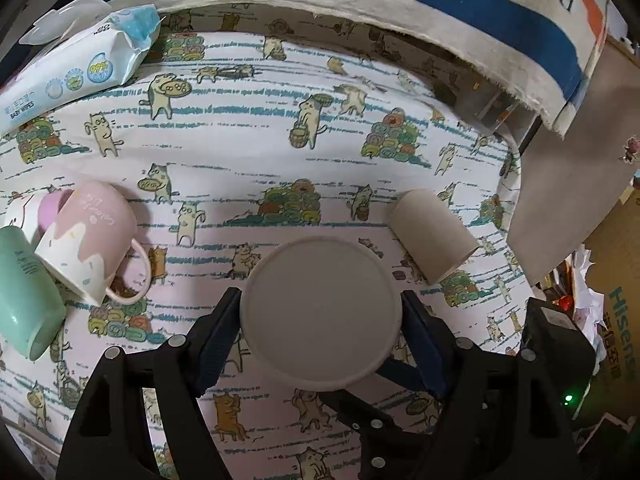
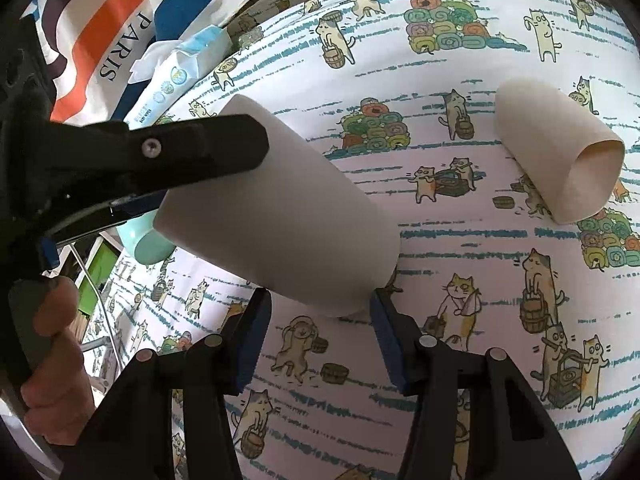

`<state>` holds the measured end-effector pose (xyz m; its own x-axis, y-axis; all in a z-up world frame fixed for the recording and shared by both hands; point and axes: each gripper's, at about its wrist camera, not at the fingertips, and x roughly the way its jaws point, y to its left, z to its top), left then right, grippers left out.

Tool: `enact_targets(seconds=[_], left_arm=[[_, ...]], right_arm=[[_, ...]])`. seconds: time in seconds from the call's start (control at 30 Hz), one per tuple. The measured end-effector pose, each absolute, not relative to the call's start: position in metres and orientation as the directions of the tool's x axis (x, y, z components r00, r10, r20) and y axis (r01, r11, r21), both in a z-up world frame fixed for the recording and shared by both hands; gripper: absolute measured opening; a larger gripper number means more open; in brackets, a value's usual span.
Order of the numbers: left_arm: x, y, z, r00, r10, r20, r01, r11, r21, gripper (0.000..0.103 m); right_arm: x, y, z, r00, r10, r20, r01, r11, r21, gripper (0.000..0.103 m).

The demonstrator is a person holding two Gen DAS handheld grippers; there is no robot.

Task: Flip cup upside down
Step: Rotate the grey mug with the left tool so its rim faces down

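Observation:
My left gripper (image 1: 322, 312) is shut on a beige cup (image 1: 320, 312); its flat round bottom faces the camera in the left wrist view. In the right wrist view the same cup (image 2: 280, 216) stands mouth down on the cat-print cloth, with a left finger (image 2: 192, 152) against its upper side. My right gripper (image 2: 318, 330) is open and empty, its fingertips just below the cup's rim. A second beige cup (image 1: 434, 236) lies on its side to the right; it also shows in the right wrist view (image 2: 560, 160).
A pink mug (image 1: 92, 244) and a mint green cup (image 1: 24, 292) lie at the left. A baby wipes pack (image 1: 76, 64) lies at the back left. A striped "PARIS" bag (image 1: 440, 12) lies along the back. The cloth's right edge (image 1: 516, 184) drops off beside a cardboard box (image 1: 616, 320).

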<state>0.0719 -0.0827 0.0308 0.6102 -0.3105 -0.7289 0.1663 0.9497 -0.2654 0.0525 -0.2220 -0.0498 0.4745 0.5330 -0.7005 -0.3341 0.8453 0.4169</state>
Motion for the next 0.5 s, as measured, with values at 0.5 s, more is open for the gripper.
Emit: enact_targets(seconds=[0.5], left_arm=[[0.073, -0.086, 0.027, 0.642, -0.357, -0.678, 0.212, 0.933, -0.291, 0.077]], right_arm=[[0.062, -0.234, -0.053, 0.518, 0.468, -0.716, -0.269, 0.884, 0.384, 0.053]])
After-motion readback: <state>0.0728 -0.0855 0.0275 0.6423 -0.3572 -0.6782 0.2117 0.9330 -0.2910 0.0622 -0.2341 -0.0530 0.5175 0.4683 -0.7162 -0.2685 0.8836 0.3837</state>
